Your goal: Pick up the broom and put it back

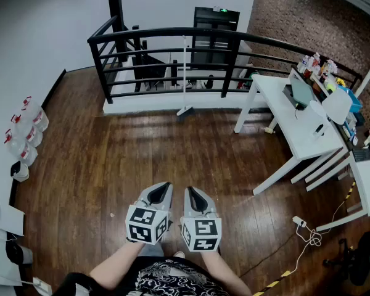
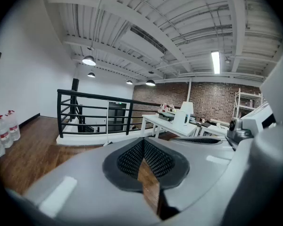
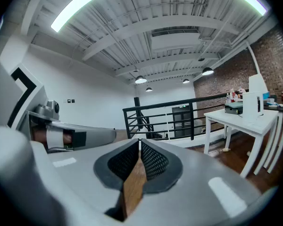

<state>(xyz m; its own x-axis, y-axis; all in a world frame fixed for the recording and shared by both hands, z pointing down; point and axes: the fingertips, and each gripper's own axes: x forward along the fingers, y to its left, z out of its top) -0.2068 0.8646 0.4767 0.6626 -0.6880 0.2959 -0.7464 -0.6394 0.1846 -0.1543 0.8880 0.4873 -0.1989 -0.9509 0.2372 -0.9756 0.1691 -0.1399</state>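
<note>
Head view has us over the wooden floor (image 1: 111, 165); the left gripper (image 1: 160, 189) and right gripper (image 1: 193, 193) sit side by side, each with jaws pressed together on nothing; the broom (image 1: 185, 73) stands upright against the black railing (image 1: 172, 32), well apart from us, left of the white desk (image 1: 283, 110).

The left gripper (image 1: 165, 185) and right gripper (image 1: 190, 191) have pale grey pointed shells, black mesh-textured pads (image 2: 132, 159) and cubes (image 1: 147, 223) bearing black-and-white square markers. The person wears a black top (image 1: 166, 280) with a white pattern.
</note>
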